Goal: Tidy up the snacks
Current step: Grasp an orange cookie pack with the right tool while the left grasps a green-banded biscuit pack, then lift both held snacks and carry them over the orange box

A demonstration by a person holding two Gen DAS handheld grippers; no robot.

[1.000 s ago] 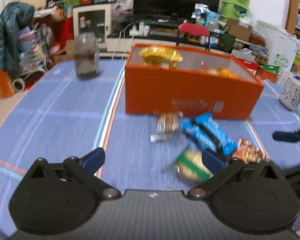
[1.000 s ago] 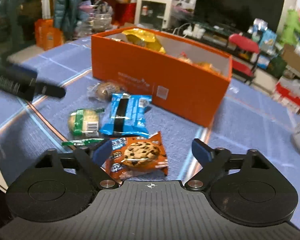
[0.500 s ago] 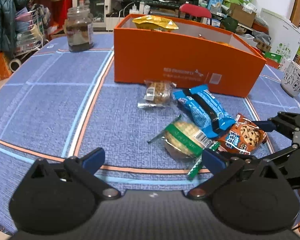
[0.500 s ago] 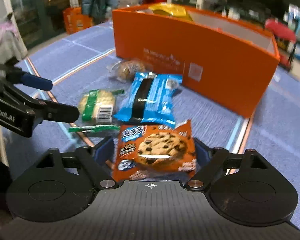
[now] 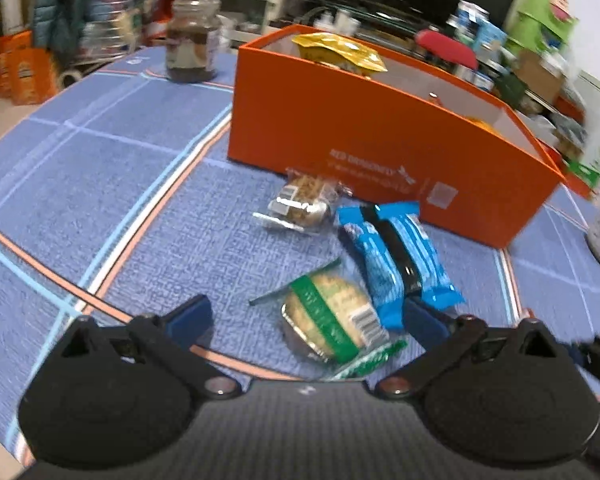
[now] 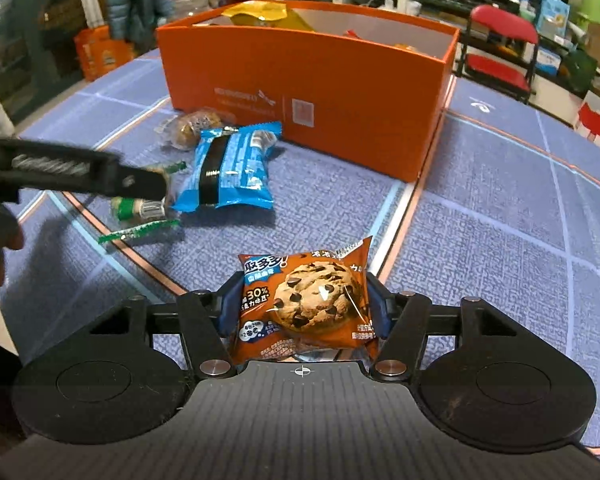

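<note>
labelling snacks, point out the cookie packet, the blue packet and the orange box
cookie packet [image 6: 306,306], right wrist view, cookie picture
blue packet [image 5: 396,258], left wrist view, black middle band
orange box [image 6: 320,76], right wrist view, front wall

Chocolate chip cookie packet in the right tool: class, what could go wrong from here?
1. The right tool is closing on the cookie packet; squeezing could crush the cookie.
2. The left tool, closing round the green-banded cake, has one finger beside the blue packet and may catch it.
3. The orange box already holds snacks, so a drop may spill.
</note>
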